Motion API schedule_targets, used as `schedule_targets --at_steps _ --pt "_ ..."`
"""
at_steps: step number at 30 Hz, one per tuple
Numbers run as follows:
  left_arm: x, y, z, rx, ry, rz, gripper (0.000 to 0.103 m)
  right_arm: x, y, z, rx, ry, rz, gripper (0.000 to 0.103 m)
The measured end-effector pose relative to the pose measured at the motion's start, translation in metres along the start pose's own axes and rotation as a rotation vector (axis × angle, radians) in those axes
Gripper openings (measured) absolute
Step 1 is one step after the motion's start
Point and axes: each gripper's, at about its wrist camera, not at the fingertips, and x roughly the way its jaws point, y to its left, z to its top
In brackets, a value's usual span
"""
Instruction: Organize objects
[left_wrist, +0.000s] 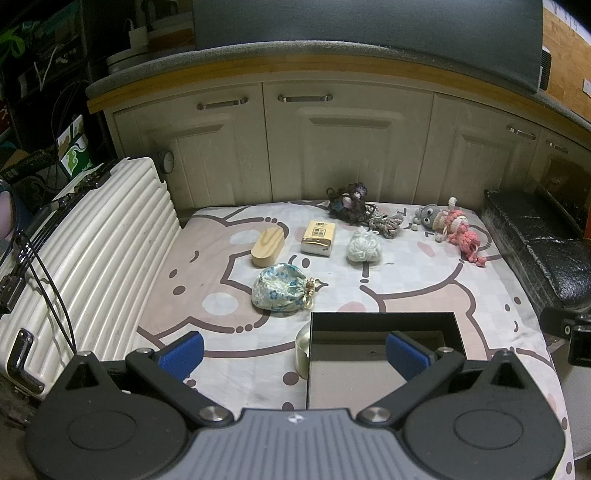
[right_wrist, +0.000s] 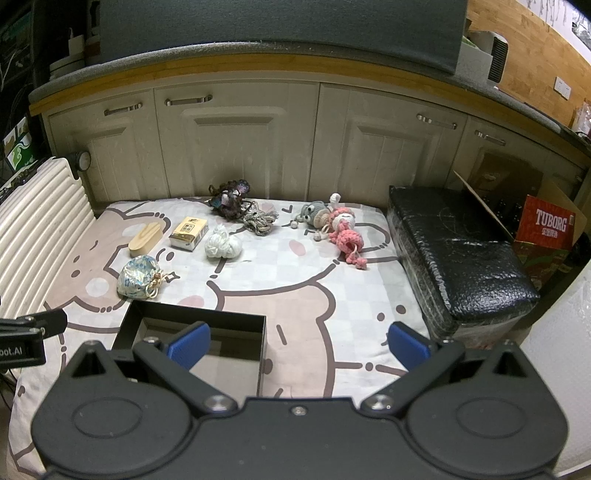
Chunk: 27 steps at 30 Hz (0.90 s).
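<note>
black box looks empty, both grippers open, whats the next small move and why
Probably move the left gripper forward toward the blue floral pouch. It is the loose item lying closest to the open black box, this gripper is open and holds nothing, and no object lies between them.

Lying flat: cartoon-print sheet (right_wrist: 295, 295), carrying an open black box (right_wrist: 192, 332) at the near edge, with a small round tin (left_wrist: 301, 350) touching its left wall. Resting further back: floral drawstring pouch (right_wrist: 138, 277), wooden oval case (right_wrist: 146, 234), yellow-topped box (right_wrist: 189, 233), white yarn bundle (right_wrist: 222, 243). Sitting along the far edge: dark yarn tangle (right_wrist: 229, 197), grey cord (right_wrist: 260, 219), grey crochet doll (right_wrist: 314, 214), pink crochet doll (right_wrist: 347, 236).
</note>
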Motion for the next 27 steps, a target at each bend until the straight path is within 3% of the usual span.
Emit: schedule_targets --at_steps 27 --pt "-0.0002 0.0001 0.0004 0.037 0.000 -0.045 0.103 -0.0033 0.0028 -0.0019 0.004 0.002 0.000 0.103"
